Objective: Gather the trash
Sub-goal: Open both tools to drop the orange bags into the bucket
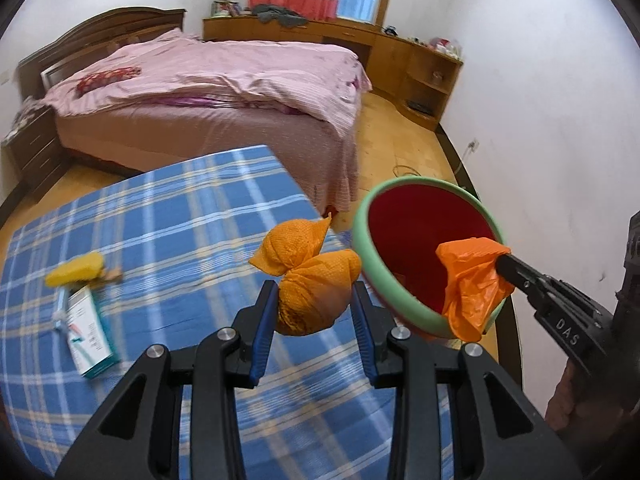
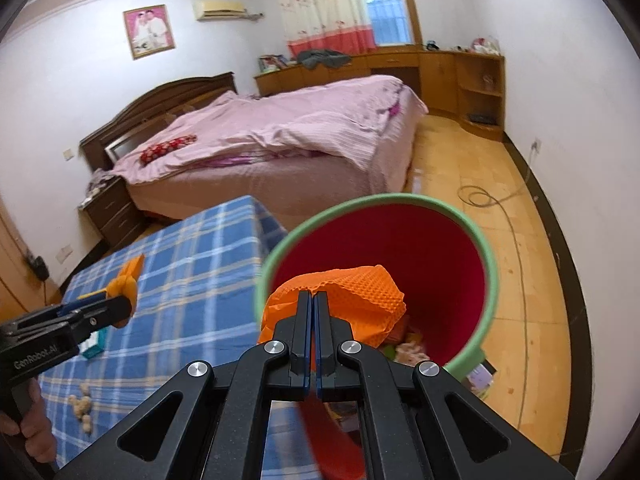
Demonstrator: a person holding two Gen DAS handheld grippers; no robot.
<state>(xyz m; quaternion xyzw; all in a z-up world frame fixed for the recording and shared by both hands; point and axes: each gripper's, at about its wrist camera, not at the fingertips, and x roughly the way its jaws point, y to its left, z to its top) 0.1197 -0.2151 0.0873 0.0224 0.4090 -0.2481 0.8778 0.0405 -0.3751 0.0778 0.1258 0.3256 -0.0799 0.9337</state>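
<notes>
Beside the green-rimmed bin, as the left wrist view records it, the left gripper is clamped on a knotted orange bag, its blue-lined pads pressing the bundle's lower bulge from both sides; the bag's tied ears stand up toward the bin's rim. The bundle hangs above the blue plaid table, just short of the bin's near wall. Well away from the bin, at the far side of that table, lie a yellow sponge-like item and a white-and-teal carton, the two almost touching. The bin itself is tilted toward the camera, red inside, and the right gripper reaches over its rim pinching a loose orange bag edge that drapes over the rim's near side. A pink-covered bed stands behind the bin. Turning to the right wrist view, the right gripper has its jaws closed flat together on the orange bag edge, which bunches just inside the bin mouth. Mixed litter rests on the bin's floor; individual pieces cannot be identified. Left of the bin, over the plaid table, the left gripper carries the knotted orange bag, partly hidden behind its fingers. Small pale lumps sit on the cloth, well apart from the bin. A coiled cable lies on the wooden floor behind the bin.
</notes>
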